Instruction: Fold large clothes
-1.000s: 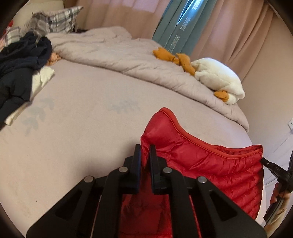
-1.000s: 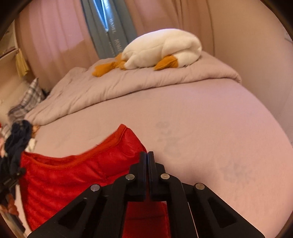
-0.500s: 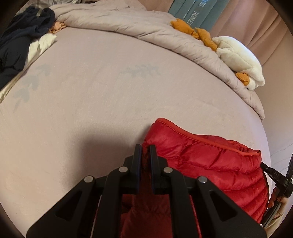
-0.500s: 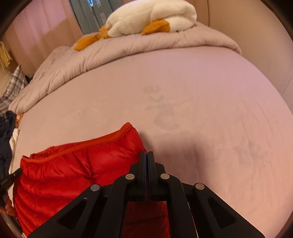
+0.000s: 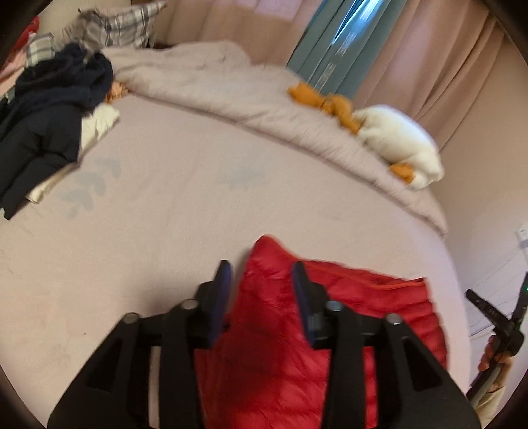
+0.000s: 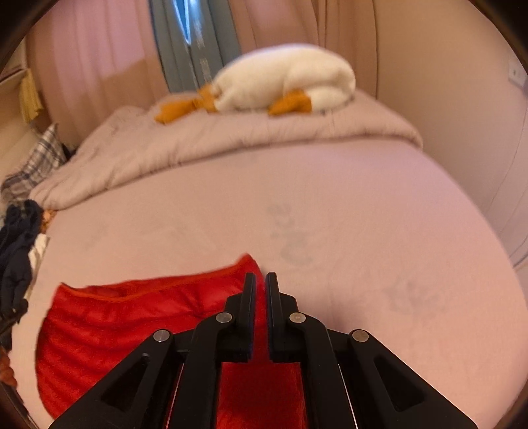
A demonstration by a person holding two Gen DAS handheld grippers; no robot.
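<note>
A red quilted down jacket (image 5: 330, 330) lies folded on the pink bed sheet (image 5: 165, 231) near the front edge. My left gripper (image 5: 262, 274) is open, its jaws wide apart above the jacket's left corner, holding nothing. In the right wrist view the jacket (image 6: 132, 316) lies to the left and under my right gripper (image 6: 260, 280). The right jaws stand slightly apart with a narrow gap over the jacket's right corner. The right gripper also shows at the far right edge of the left wrist view (image 5: 501, 320).
A rolled grey duvet (image 5: 264, 109) runs along the far side with a white and orange plush duck (image 5: 396, 142) on it. Dark clothes (image 5: 43, 125) are piled at the left, by plaid pillows (image 5: 125, 23). Curtains (image 6: 99, 66) hang behind.
My left gripper has opened wide and let go of the jacket corner. My right jaws have parted a little. The jacket has dropped flat onto the sheet and both cameras have tilted up.
</note>
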